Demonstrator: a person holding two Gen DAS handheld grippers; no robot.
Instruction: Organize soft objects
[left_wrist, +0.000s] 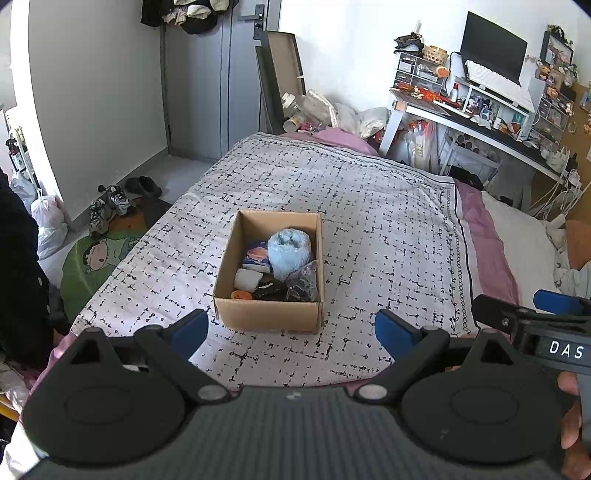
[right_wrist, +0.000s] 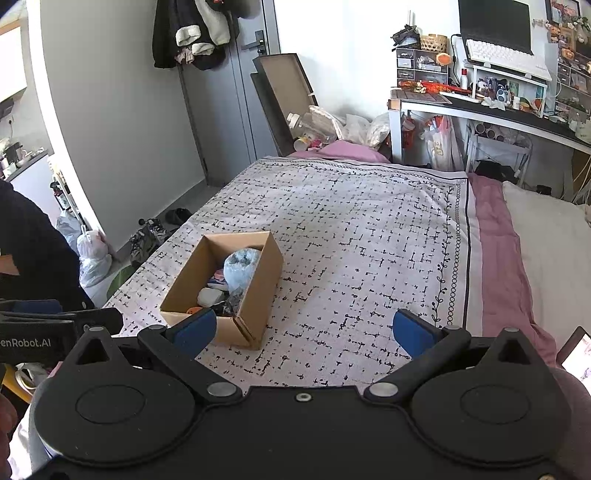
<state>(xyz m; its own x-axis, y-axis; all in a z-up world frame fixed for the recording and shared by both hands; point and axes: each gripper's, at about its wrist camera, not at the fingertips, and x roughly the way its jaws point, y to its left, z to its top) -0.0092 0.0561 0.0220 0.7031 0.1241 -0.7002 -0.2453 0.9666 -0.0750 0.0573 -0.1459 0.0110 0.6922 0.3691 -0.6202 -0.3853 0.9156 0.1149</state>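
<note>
Both tongs gape, empty. Cardboard box (left_wrist: 268, 273) lies dead ahead of left gripper (left_wrist: 291, 326), lengthwise away; right gripper (right_wrist: 304, 330) stands offset beside it.

Desk (right_wrist: 480, 105) w/ monitor (right_wrist: 495, 24), shoes (left_wrist: 110, 206).

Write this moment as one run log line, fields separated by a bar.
left claw: open, empty | right claw: open, empty | cardboard box: on bed cover, holds light blue bundle and small items
</note>
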